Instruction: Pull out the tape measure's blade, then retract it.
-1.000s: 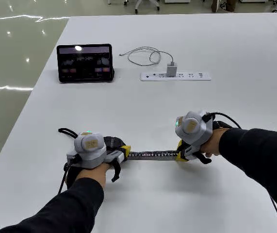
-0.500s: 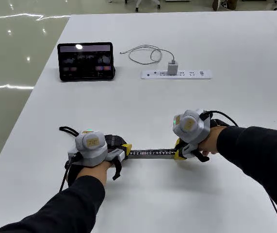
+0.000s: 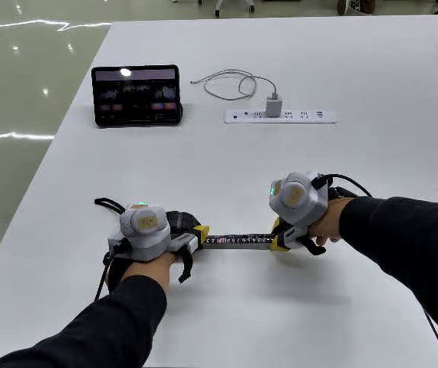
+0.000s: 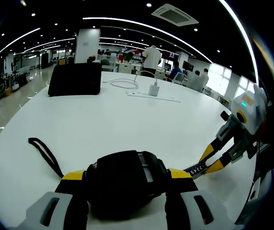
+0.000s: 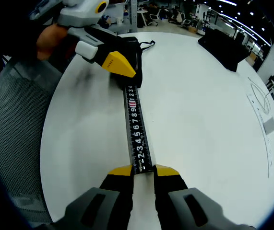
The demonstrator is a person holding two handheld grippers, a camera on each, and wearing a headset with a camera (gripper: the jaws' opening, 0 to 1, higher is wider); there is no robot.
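Note:
The tape measure's black case [image 4: 127, 184] sits between the yellow-tipped jaws of my left gripper [image 4: 127, 174], which is shut on it. In the head view the case [image 3: 180, 225] lies on the white table at the lower left, held by the left gripper [image 3: 195, 234]. A short length of blade [image 3: 238, 240] runs right from it to my right gripper [image 3: 278, 242]. The right gripper view shows the numbered blade [image 5: 137, 124] stretching from the right gripper [image 5: 144, 170], which is shut on its tip, back to the case [image 5: 131, 48].
A dark tablet [image 3: 135, 95] stands at the back left of the table. A white power strip [image 3: 280, 116] with a plugged charger and looped cable [image 3: 226, 84] lies behind. A black wrist strap [image 3: 107, 205] trails left of the case. The table's left edge [image 3: 46, 165] is close.
My right gripper has moved left toward the case with the blade tip in it, and the exposed blade has become shorter. The left gripper has stayed put.

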